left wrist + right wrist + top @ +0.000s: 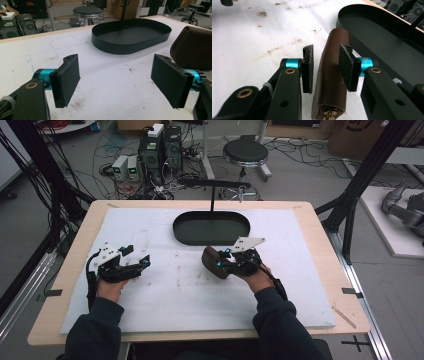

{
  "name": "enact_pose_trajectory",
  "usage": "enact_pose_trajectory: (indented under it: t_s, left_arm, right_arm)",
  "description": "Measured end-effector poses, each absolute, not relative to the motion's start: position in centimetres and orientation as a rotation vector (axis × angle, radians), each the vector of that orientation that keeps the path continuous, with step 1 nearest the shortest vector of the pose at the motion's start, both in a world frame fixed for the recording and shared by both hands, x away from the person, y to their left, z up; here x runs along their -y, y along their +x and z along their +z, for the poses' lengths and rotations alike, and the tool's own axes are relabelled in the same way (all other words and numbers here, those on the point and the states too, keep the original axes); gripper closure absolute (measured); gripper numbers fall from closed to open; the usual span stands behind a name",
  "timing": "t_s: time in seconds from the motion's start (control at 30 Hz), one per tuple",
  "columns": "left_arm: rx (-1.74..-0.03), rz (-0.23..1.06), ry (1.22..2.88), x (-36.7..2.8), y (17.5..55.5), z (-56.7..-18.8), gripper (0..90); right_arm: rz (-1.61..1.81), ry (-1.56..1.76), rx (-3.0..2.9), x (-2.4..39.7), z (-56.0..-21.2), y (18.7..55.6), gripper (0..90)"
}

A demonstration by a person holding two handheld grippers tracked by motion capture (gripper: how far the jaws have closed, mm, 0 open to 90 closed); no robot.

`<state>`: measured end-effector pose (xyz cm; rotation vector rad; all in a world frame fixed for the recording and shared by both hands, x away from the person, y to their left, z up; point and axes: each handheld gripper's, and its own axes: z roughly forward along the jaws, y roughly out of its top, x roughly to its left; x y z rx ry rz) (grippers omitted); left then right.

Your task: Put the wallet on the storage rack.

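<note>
Item: brown leather pouch (332, 75), standing on edge on the white mat (165, 295), just beside the black oval tray (211, 227).

Your right gripper (325, 68) straddles it, pads seemingly just clear, perhaps releasing; your left gripper (115, 80) waits wide, empty.

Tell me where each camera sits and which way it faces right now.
High view: above the person's side, looking forward and down on the table; both forearms, left gripper and right gripper show.
Left gripper view: on the left gripper, looking across the table toward the black tray; its open jaws show.
Right gripper view: on the right gripper, looking along the brown pouch between its jaws.
All three share the tray and pouch.
</note>
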<state>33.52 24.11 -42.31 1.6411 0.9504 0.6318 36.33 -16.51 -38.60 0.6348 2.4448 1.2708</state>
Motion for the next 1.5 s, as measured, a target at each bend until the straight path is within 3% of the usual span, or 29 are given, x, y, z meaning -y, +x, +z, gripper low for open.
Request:
enact_pose_trajectory:
  t_s: [0.47, 0.67, 0.9, 1.0, 1.3, 1.5]
  left_arm:
    - [-0.949, 0.63, 1.643, -24.1, 33.6, -42.3, 22.9]
    - [-0.95, 0.63, 1.643, -24.1, 33.6, -42.3, 22.9]
    - [-0.949, 0.63, 1.644, -24.1, 33.6, -42.3, 22.9]
    - [-0.949, 0.631, 1.644, -24.1, 33.6, -42.3, 22.9]
    - [-0.949, 0.627, 1.638, -24.1, 33.6, -42.4, 22.9]
    - [-0.951, 0.629, 1.636, -24.1, 33.6, -42.4, 23.0]
  right_arm:
    - [1.289, 0.644, -2.433, 16.6, -38.6, 36.4, 61.7]
    - [1.293, 0.67, -2.418, 16.9, -38.6, 36.5, 56.4]
    - [1.287, 0.695, -2.428, 16.7, -39.2, 36.7, 41.2]
    - [1.257, 0.702, -2.476, 16.1, -40.0, 36.8, 40.3]
    - [1.16, 0.733, -2.549, 15.0, -41.5, 37.3, 42.2]
    - [1.178, 0.721, -2.535, 15.2, -41.0, 37.5, 62.4]
